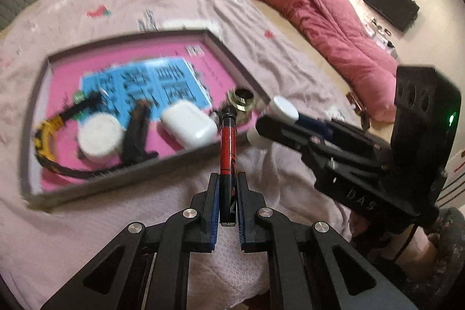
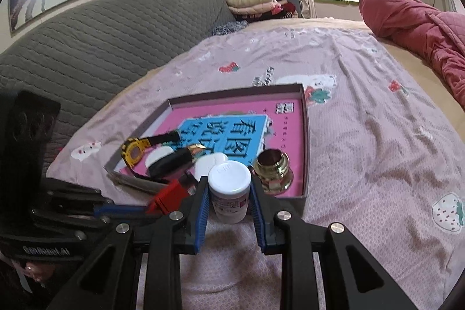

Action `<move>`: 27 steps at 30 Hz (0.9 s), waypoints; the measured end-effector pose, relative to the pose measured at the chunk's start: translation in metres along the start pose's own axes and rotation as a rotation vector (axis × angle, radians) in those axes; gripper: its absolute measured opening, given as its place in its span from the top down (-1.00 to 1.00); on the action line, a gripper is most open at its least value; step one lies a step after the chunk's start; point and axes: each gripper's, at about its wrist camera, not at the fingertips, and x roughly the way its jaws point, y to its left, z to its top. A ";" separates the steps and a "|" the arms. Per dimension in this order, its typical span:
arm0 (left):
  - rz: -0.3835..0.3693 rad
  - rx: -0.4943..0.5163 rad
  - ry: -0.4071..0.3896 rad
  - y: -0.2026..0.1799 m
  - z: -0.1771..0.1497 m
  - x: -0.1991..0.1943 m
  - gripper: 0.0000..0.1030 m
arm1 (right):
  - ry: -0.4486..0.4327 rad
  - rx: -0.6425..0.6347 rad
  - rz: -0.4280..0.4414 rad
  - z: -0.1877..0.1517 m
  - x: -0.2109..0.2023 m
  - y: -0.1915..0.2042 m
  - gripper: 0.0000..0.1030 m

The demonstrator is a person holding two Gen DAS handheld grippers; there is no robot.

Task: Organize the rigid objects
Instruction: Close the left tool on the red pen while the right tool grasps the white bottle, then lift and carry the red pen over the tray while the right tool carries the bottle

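Note:
My left gripper point(image 1: 227, 176) is shut on a red and black marker point(image 1: 228, 141), which points at the near edge of a shallow grey box point(image 1: 229, 53) with a pink bottom. In the right wrist view the marker point(image 2: 167, 196) shows red at the lower left, in the left gripper point(image 2: 139, 208). Between the blue pads of my shut right gripper point(image 2: 229, 179) stands a small white-capped bottle point(image 2: 229, 193), upright above the bedsheet just in front of the box point(image 2: 305, 118). The left wrist view has that bottle point(image 1: 286, 106) at the box's near right corner, in the right gripper point(image 1: 270, 121).
In the box lie a blue booklet point(image 2: 223, 130), a yellow watch point(image 2: 135, 151), a black fountain pen point(image 2: 174, 159), a white earbud case point(image 1: 189, 127), a white round jar point(image 1: 100, 137) and a brass fitting point(image 2: 271, 169). A rolled pink quilt point(image 1: 314, 10) lies at the far right of the bed.

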 end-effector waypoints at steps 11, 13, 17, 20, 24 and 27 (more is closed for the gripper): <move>0.109 -0.033 -0.082 0.021 0.011 -0.035 0.81 | -0.070 -0.059 0.026 0.010 -0.014 0.019 0.47; 0.123 -0.043 -0.097 0.027 0.012 -0.040 0.81 | -0.078 -0.066 0.023 0.010 -0.015 0.022 0.47; 0.168 -0.060 -0.136 0.034 0.015 -0.050 0.81 | -0.101 -0.066 0.016 0.013 -0.018 0.022 0.47; 0.221 -0.052 -0.161 0.040 0.016 -0.058 0.81 | -0.117 -0.063 0.013 0.015 -0.020 0.023 0.47; 0.241 -0.073 -0.186 0.050 0.016 -0.068 0.81 | -0.137 -0.064 0.009 0.018 -0.023 0.024 0.47; 0.264 -0.076 -0.208 0.054 0.019 -0.075 0.81 | -0.153 -0.070 0.009 0.020 -0.027 0.028 0.47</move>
